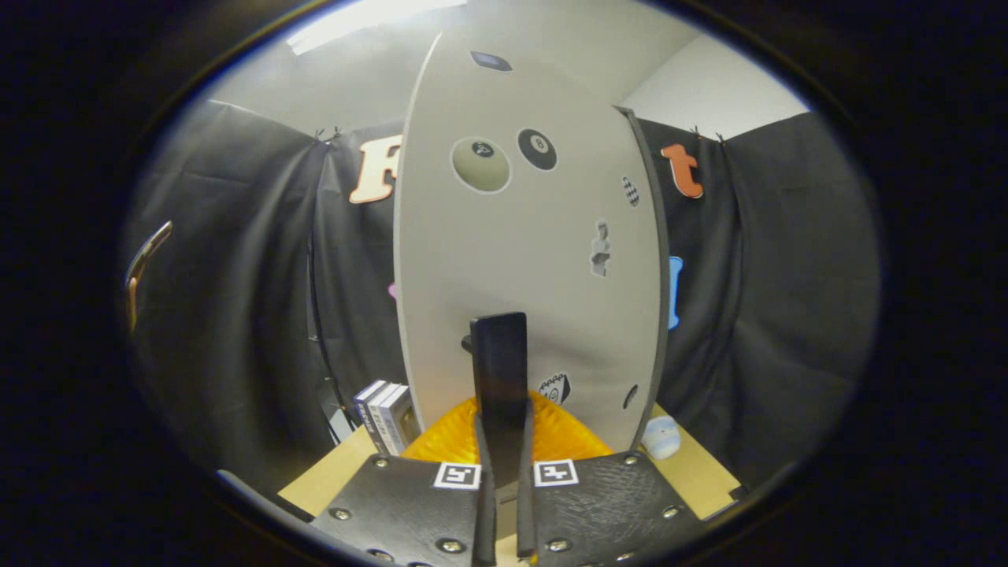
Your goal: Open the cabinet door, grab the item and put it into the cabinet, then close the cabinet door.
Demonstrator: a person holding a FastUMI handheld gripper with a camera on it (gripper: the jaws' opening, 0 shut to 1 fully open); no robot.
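Note:
A white cabinet door (520, 260) with several stickers stands upright close in front of me. Its dark vertical handle (498, 354) sits low on the door, right between my fingers. My gripper (502, 403) is shut on that handle, with the ribbed fingers (449, 437) pressing on it from both sides. A dark strip (658, 276) runs down the door's right edge. I cannot tell whether the door is ajar. A small pale rounded item (661, 437) lies on the wooden table (701, 472), just right of the door's foot.
A few upright boxes or books (386, 413) stand on the table left of the door's foot. Black cloth walls the booth on both sides and behind. A curved metal bar (146, 260) shows far to the left.

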